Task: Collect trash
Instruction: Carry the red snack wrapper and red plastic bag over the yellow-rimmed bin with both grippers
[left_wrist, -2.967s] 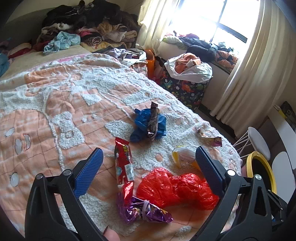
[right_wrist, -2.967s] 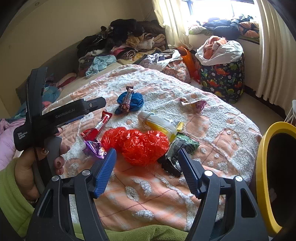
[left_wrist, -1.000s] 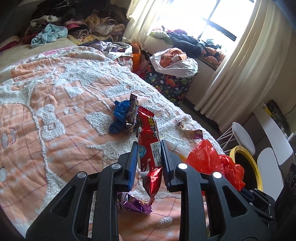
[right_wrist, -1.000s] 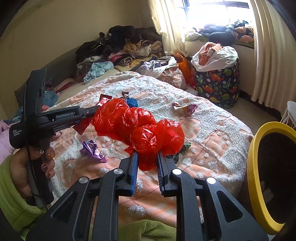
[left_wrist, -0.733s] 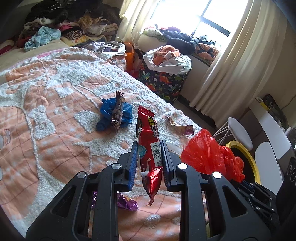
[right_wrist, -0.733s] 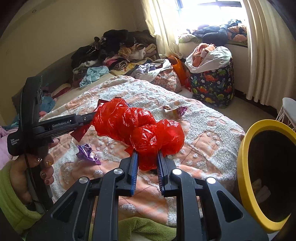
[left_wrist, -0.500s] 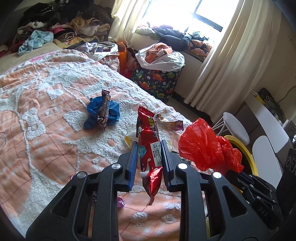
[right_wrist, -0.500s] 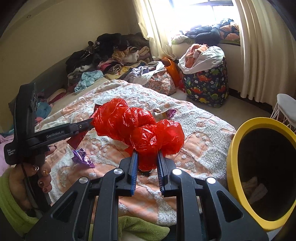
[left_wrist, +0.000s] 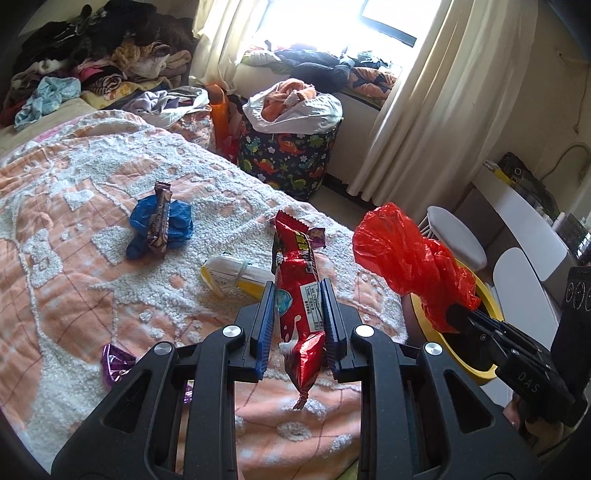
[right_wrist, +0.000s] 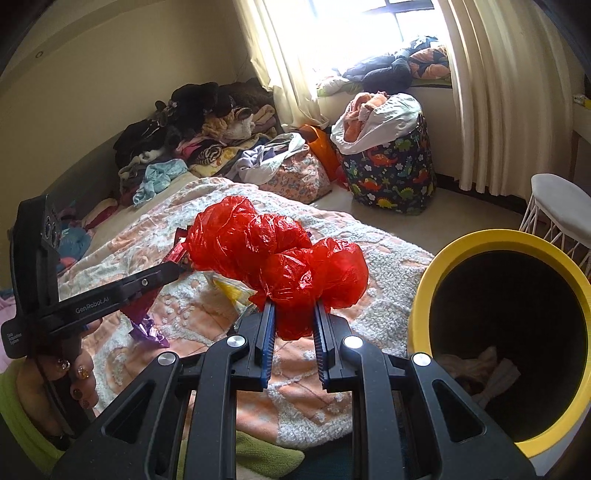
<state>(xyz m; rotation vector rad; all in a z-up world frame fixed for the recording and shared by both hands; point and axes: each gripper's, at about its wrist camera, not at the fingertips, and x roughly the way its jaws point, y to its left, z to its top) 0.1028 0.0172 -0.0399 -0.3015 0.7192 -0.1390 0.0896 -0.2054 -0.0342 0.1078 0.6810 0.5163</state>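
My left gripper (left_wrist: 297, 300) is shut on a red snack wrapper (left_wrist: 299, 295), held upright above the bed's edge. A crumpled red plastic bag (right_wrist: 277, 258) bulges above my right gripper (right_wrist: 293, 314), which is shut on it; the same bag (left_wrist: 410, 262) shows at the right of the left wrist view. A yellow-rimmed bin (right_wrist: 480, 240) stands on the floor to the right of the bed, with scraps inside. Still lying on the blanket are a blue bag with a brown bar wrapper (left_wrist: 160, 221), a yellow-white packet (left_wrist: 236, 277) and a purple wrapper (left_wrist: 114, 363).
The bed has a peach and white blanket (left_wrist: 66, 258). A dinosaur-print laundry hamper (right_wrist: 388, 173) stands near the curtain. Piles of clothes (right_wrist: 192, 125) sit at the head of the bed. A white stool (right_wrist: 557, 210) stands behind the bin.
Both grippers, each still holding its item, have swung rightward off the middle of the bed; the bin now fills more of the right wrist view.
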